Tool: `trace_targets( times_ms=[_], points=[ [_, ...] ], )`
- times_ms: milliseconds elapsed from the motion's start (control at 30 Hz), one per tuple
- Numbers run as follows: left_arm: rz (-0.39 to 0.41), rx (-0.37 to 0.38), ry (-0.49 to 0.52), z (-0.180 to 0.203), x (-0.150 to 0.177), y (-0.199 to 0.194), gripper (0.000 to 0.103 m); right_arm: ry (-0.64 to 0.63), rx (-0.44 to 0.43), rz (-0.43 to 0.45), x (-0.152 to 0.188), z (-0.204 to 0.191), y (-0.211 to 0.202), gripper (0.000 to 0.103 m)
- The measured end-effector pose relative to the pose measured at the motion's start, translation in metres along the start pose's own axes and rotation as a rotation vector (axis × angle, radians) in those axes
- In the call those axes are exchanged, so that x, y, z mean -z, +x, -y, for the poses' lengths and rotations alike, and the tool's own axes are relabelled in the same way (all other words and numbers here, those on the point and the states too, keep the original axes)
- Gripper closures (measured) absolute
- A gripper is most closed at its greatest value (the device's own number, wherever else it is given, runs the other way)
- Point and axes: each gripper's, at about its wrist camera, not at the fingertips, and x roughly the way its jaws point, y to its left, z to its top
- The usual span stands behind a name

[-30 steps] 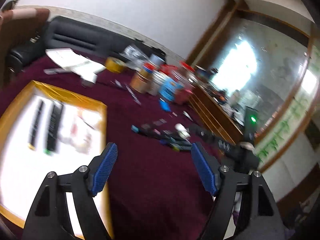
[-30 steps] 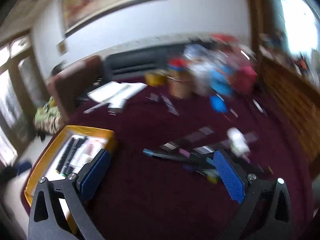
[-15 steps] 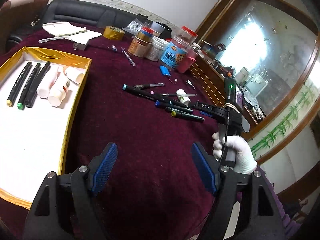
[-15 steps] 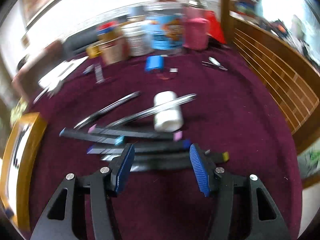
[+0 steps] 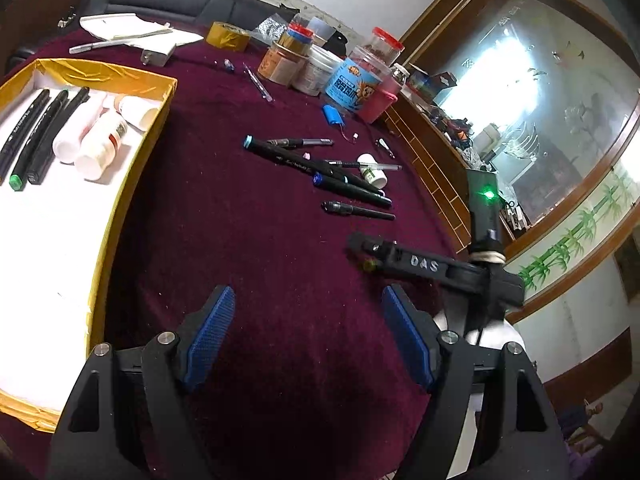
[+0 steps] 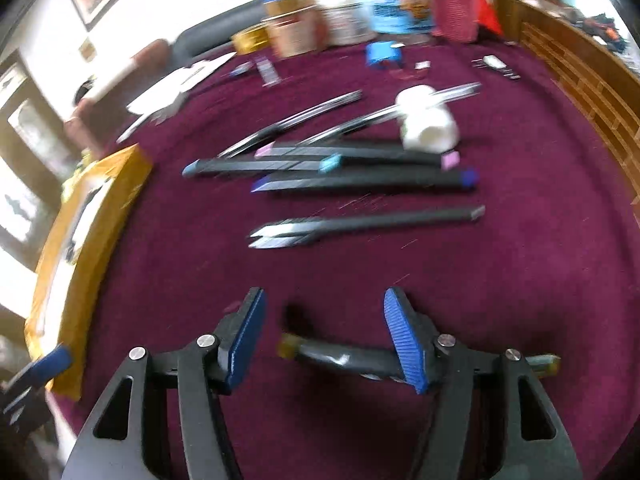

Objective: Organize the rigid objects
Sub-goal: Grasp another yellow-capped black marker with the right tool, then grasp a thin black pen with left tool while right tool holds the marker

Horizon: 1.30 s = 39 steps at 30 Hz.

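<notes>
Several black markers and pens lie in a loose pile on the maroon cloth, with a small white bottle beside them. In the right wrist view the same markers and the bottle lie ahead. A black marker with yellow ends lies just under my right gripper, whose jaws are open around it without touching. My left gripper is open and empty over bare cloth. The right gripper shows in the left wrist view. A gold-rimmed white tray at the left holds three markers and white bottles.
Jars and tubs stand at the back of the table, with a tape roll, papers and a small blue object. The wooden table edge runs along the right. The tray also shows in the right wrist view.
My right gripper has pulled back toward the near side of the pile and now stands over the yellow-ended marker. My left gripper has moved slightly forward; it stays open.
</notes>
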Motion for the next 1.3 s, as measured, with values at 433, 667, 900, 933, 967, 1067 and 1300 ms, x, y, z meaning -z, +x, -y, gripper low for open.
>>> trace_targets(
  times_ms=[433,667,900,933,967,1067,1300],
  points=[
    [-0.097,0.023,0.197,0.031,-0.004,0.022,0.027,0.291,0.062,0.23,0.034,0.091,-0.063,0.045],
    [-0.096,-0.072,0.357,0.059,-0.046,0.064,0.028,0.438,-0.044,0.352,0.04,0.134,-0.066,0.045],
    [-0.12,-0.109,0.506,0.084,-0.057,0.122,0.042,0.443,-0.127,0.38,0.043,0.135,-0.069,0.041],
    [-0.115,-0.12,0.545,0.09,-0.058,0.13,0.042,0.443,-0.133,0.384,0.044,0.136,-0.068,0.041],
    [-0.109,-0.152,0.612,0.098,-0.058,0.142,0.043,0.445,-0.141,0.39,0.044,0.136,-0.069,0.041],
    [-0.135,-0.192,0.701,0.107,-0.06,0.166,0.043,0.455,-0.173,0.403,0.047,0.138,-0.069,0.041],
    [-0.207,-0.168,0.668,0.105,-0.052,0.193,0.088,0.483,-0.218,0.407,0.049,0.142,-0.068,0.041]
  ],
)
